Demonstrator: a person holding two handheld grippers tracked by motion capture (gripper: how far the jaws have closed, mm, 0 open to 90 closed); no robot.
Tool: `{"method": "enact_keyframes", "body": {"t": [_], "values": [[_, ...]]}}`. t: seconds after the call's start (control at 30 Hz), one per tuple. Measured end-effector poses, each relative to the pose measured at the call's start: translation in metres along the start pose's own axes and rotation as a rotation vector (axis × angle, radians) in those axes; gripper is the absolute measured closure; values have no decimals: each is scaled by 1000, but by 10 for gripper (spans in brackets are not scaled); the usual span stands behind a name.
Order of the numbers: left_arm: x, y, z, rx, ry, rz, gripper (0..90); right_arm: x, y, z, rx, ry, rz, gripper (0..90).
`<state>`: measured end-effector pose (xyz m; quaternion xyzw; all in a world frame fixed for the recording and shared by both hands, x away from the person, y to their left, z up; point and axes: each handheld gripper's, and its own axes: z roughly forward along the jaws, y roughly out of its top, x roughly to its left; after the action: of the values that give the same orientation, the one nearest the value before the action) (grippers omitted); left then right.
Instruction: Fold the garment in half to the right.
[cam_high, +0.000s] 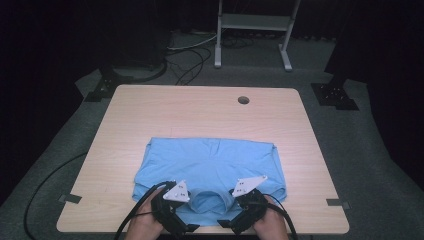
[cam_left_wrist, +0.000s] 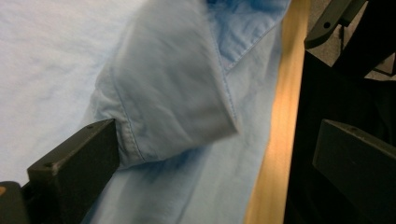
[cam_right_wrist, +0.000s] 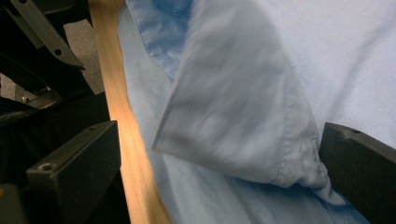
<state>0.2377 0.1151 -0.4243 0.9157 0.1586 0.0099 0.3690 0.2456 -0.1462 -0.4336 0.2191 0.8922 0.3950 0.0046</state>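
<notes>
Light blue shirt (cam_high: 210, 162) flat on table (cam_high: 200, 107), left tool (cam_high: 176, 216) and right tool (cam_high: 243, 212) wide at collar (cam_high: 207, 200)

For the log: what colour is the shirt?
Plain light blue shirt, no pattern; clearest in the high view.

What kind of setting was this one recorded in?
Likely a lab or recording studio: a bare wooden table on grey carpet, black curtains all around, loose cables on the floor.
</notes>
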Motion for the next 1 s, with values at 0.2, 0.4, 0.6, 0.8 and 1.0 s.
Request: {"method": "enact_keyframes", "body": {"t": [0.2,0.4,0.6,0.8,1.0], "values": [[-5,-7,-1,-2,-10,15,0,8,-4,-5,-6,15,-11,0],[-9,-5,-9,-22,-11,35,0,13,-7,-11,-25,15,-12,0],[-4,7,-28,-74,1,59,0,10,3,-28,-85,43,-30,0],[16,20,-44,-101,71,63,0,-3,13,-46,-123,2,-42,0],[50,22,-48,-118,133,26,0,-34,17,-54,-117,-122,-13,0]]}}
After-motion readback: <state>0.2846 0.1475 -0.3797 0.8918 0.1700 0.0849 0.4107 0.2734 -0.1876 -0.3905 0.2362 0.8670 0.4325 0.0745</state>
